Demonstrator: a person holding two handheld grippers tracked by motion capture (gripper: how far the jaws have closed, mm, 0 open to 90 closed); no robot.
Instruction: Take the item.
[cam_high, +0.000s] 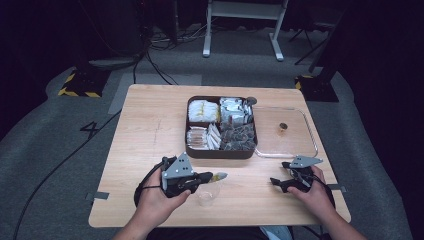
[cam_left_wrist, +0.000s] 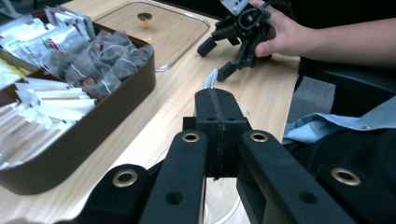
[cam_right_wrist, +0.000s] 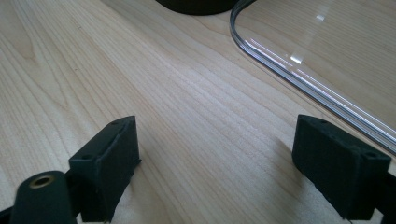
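Left gripper (cam_high: 220, 176) clamped on tea bag packet (cam_high: 218, 176), above clear plastic cup (cam_high: 207, 194) near table's front edge. Packet light, thin, crinkly; pinch edge. Cup flimsy, tips easily. Right gripper (cam_high: 280, 176) wide, resting on table (cam_high: 150, 150).

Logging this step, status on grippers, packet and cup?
Left gripper shut on a small packet above the clear cup. Right gripper open, empty, resting by the clear lid. Nothing in the way.

black left gripper (cam_high: 216, 177), clear cup (cam_high: 207, 194), dark brown tray (cam_high: 222, 152), pale wood table (cam_high: 145, 150)
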